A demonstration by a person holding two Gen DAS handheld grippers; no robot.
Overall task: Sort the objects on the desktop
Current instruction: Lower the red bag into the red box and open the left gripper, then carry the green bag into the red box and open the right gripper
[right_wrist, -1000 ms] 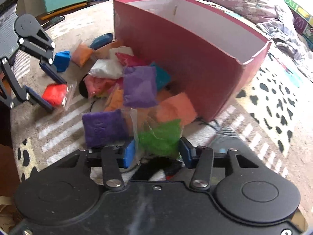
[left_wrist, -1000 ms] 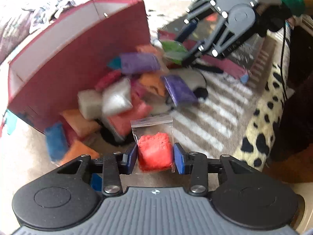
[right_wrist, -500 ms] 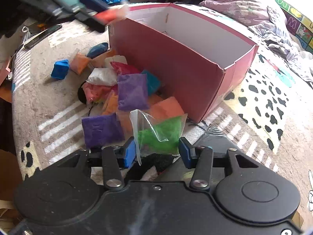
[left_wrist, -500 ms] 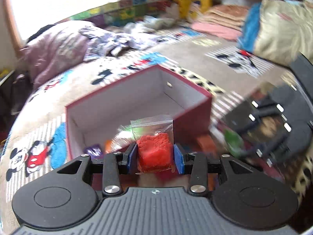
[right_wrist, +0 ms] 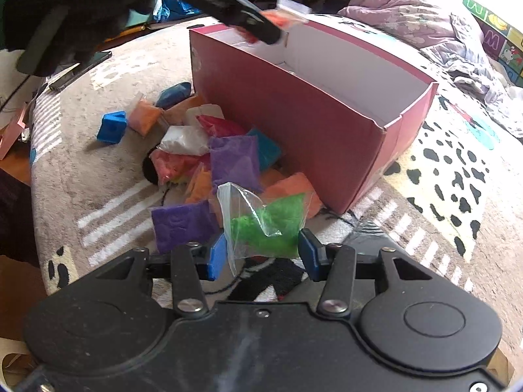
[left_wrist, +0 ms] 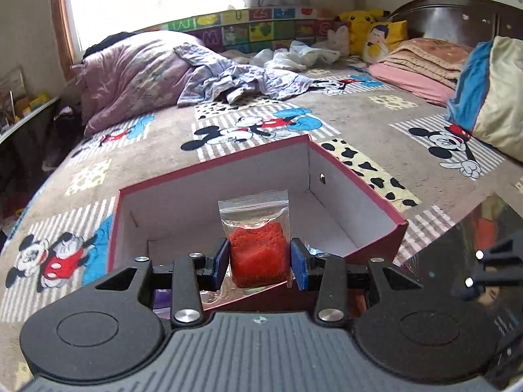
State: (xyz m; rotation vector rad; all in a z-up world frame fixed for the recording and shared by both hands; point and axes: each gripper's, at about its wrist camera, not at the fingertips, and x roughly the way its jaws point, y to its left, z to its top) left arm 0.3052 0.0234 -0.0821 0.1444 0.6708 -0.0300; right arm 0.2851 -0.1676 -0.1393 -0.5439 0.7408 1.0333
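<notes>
My left gripper (left_wrist: 259, 263) is shut on a clear bag of red clay (left_wrist: 260, 254) and holds it over the near rim of the open red cardboard box (left_wrist: 359, 176). In the right wrist view the same gripper (right_wrist: 261, 24) hangs over the box's far left corner (right_wrist: 327, 130). My right gripper (right_wrist: 261, 254) is shut on a clear bag of green clay (right_wrist: 268, 225), held above the blanket near the box's front wall. A pile of coloured clay bags (right_wrist: 209, 160) lies on the blanket beside the box.
A blue clay block (right_wrist: 111, 126) and an orange bag (right_wrist: 143, 116) lie apart to the left of the pile. A purple quilt (left_wrist: 137, 72), folded blankets (left_wrist: 425, 62) and a pillow (left_wrist: 497, 98) lie beyond the box. The right gripper's body (left_wrist: 490, 271) shows at right.
My left gripper rose from the pile with the red bag and moved over the box. My right gripper lifted the green bag a little off the blanket.
</notes>
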